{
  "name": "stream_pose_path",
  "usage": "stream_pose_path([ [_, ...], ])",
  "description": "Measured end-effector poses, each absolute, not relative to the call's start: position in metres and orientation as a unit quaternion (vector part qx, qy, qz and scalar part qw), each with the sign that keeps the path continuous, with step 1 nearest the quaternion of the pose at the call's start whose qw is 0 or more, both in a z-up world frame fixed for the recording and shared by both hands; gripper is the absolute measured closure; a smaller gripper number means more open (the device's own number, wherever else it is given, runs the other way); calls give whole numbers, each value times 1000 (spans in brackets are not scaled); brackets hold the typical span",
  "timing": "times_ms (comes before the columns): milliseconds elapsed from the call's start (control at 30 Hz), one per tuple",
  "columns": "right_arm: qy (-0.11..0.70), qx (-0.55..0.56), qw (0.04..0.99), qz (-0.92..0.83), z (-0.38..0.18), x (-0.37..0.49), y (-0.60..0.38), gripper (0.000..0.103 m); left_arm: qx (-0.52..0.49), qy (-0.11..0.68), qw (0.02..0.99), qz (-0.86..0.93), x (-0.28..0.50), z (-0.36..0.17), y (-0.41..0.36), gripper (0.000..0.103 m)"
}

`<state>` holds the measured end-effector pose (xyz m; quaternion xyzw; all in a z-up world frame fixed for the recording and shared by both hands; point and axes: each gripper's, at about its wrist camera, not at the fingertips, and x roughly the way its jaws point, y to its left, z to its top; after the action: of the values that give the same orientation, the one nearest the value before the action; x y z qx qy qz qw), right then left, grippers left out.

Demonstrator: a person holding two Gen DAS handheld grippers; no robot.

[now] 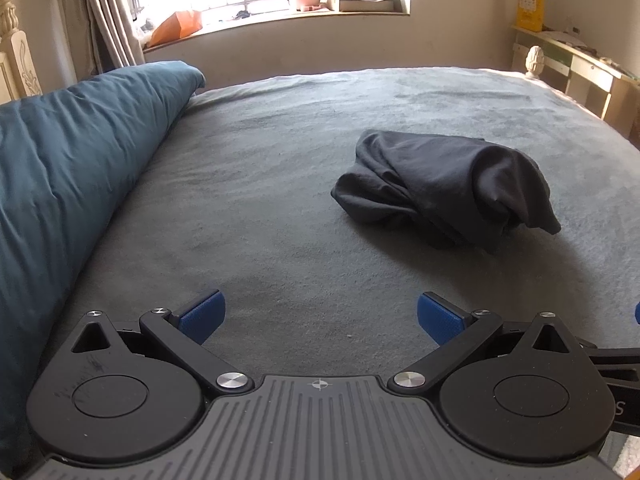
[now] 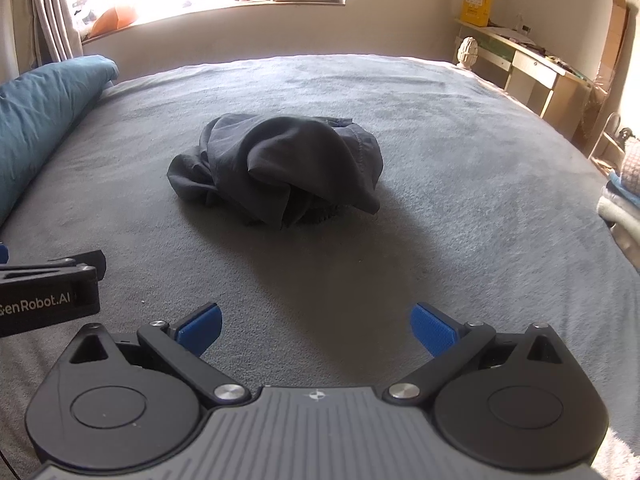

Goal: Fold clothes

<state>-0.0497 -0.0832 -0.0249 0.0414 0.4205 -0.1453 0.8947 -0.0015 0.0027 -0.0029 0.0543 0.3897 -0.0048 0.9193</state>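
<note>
Lying on the grey bed cover (image 1: 280,208): one dark grey garment (image 1: 444,188), crumpled in a loose heap, unfolded, with a flap of cloth draped over its near side. From the left wrist view it sits ahead and to the right; from the right wrist view (image 2: 280,168) it sits ahead, slightly left of centre. Nothing touches it.

Left claw (image 1: 319,316): black body, blue ribbed pads (image 1: 202,314), fingers spread wide apart, nothing between them, held low over the bed cover and well short of the garment. Its side shows at the left edge of the right wrist view (image 2: 48,296), bearing white lettering that reads "enRobot.AI", with a partly cut first character.

Right claw (image 2: 316,326): same build, blue pads (image 2: 434,330) spread wide, gripping nothing, pointed toward the garment and well apart from it. A black part of it shows at the right edge of the left wrist view, with a pale letter "S" legible.

Teal duvet (image 1: 68,184): bunched along the left side of the bed, resting on the cover.

Windowsill (image 1: 280,20): brightly lit, carrying an orange bag (image 1: 176,26), a dark bundle on a box and small items too washed out to name.

Worktop (image 2: 532,60): pale wood with drawers, against the right wall, cluttered. A yellow box (image 2: 476,4) stands on its far end; the printing on it is too small to read.

Carved cream bedpost finial (image 2: 468,52): at the far right corner of the bed.

Folded pale textiles (image 2: 624,204): stacked at the right edge of the right wrist view.
</note>
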Motion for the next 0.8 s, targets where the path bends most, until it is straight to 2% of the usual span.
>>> stream_pose_path([
  [800, 417, 50, 895, -151, -26, -50, -86, 0, 67, 391, 918, -3, -2, -9, 1, 0],
])
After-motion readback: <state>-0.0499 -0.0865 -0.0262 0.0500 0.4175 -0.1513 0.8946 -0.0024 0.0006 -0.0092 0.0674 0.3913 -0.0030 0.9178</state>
